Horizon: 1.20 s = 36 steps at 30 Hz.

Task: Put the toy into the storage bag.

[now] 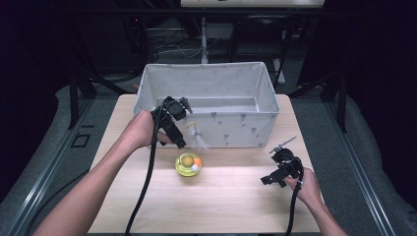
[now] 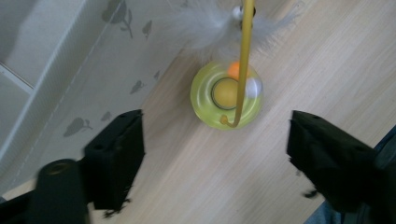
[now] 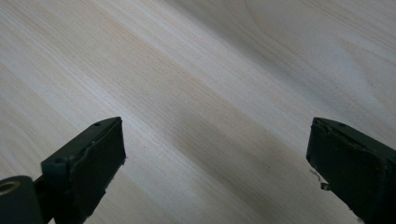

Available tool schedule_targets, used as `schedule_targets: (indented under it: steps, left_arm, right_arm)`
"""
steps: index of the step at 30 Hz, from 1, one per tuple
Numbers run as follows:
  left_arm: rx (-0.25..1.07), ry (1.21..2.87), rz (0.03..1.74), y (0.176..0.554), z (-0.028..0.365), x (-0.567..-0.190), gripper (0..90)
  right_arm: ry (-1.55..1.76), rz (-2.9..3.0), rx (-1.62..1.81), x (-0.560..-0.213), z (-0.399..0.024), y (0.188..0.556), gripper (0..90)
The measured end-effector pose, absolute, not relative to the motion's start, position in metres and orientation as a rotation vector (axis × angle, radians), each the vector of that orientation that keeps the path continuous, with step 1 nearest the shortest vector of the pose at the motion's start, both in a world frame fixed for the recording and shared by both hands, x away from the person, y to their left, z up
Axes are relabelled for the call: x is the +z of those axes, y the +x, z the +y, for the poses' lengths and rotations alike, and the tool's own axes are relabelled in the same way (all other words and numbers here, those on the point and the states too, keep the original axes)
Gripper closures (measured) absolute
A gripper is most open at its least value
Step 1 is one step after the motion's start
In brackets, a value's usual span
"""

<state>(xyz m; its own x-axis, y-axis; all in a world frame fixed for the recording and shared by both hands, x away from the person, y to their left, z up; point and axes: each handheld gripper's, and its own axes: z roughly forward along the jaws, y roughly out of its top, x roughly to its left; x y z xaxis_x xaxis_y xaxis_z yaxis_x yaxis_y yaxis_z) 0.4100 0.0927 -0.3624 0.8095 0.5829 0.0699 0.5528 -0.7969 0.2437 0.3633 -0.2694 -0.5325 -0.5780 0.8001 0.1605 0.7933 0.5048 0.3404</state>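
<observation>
A round yellow toy with an orange ball inside sits on the wooden table just in front of the fabric bin. From the toy a thin yellow wand rises with a white feather at its top. My left gripper hangs open above and to the left of the toy, its jaws wide apart and not touching it. At the table's right, my right gripper is open over bare wood, holding nothing.
A grey fabric bin with a small leaf print stands at the back of the table; its wall is close on the left gripper's left. Dark frames and cables lie beyond the table.
</observation>
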Motion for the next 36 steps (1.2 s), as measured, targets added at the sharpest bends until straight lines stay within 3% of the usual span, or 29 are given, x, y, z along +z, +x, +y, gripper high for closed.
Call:
schedule_targets:
  steps: [12,13,20,36]
  left_arm:
    - [0.168,2.845,0.860,0.419,0.080,-0.369,48.6]
    - [0.166,2.844,0.860,0.419,0.080,-0.370,55.4]
    - [0.139,2.847,0.864,0.419,0.079,-0.378,68.9]
    - [0.175,2.833,0.904,0.414,0.082,-0.378,86.2]
  right_arm:
    - [1.433,2.712,0.598,-0.532,-0.270,0.363,4.2]
    - [1.457,2.683,0.624,-0.534,-0.268,0.362,4.2]
    - [1.440,2.704,0.605,-0.533,-0.270,0.363,4.3]
    - [1.428,2.721,0.592,-0.532,-0.270,0.363,4.4]
